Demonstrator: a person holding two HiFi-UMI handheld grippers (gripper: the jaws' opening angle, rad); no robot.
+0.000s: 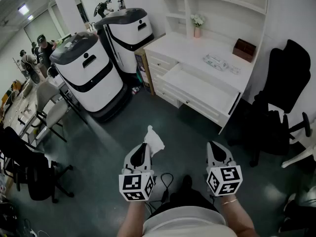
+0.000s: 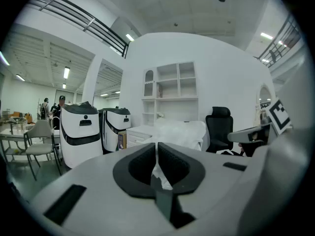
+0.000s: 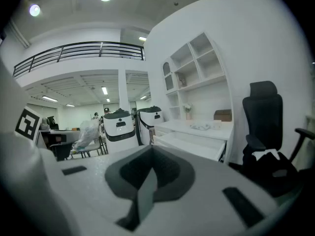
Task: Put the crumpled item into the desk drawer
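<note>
1. Two grippers are held low over the floor (image 1: 173,127); the left gripper (image 1: 144,148) is clamped on the wad (image 1: 154,141), whose white crumpled bulk sticks up past its tips; in the left gripper view the pads pinch a fold of the wad (image 2: 181,132) between them
2. Right gripper (image 1: 216,148) is closed on nothing; its own view shows the jaws together with no gap and nothing between them (image 3: 150,167)
3. Drawer (image 1: 200,89) stands pulled out of the desk (image 1: 182,48), ahead and to the right of the wad and well apart from it; its long axis runs from upper left to lower right in the head view, and its open top shows bare and white
4. Judged from this, the carry goes forward and rightward, then down into the drawer from above; the right gripper is the nearer to the drawer, but the left one has the load
5. Floor between grippers and drawer is bare; a black chair (image 1: 284,95) stands just right of the drawer's outer corner and could crowd a wide swing; two white machines (image 1: 91,75) stand to the left, well off the line
6. On the desk top behind the drawer lie a clear packet (image 1: 216,61) and a brown box (image 1: 244,49), out of the path
</note>
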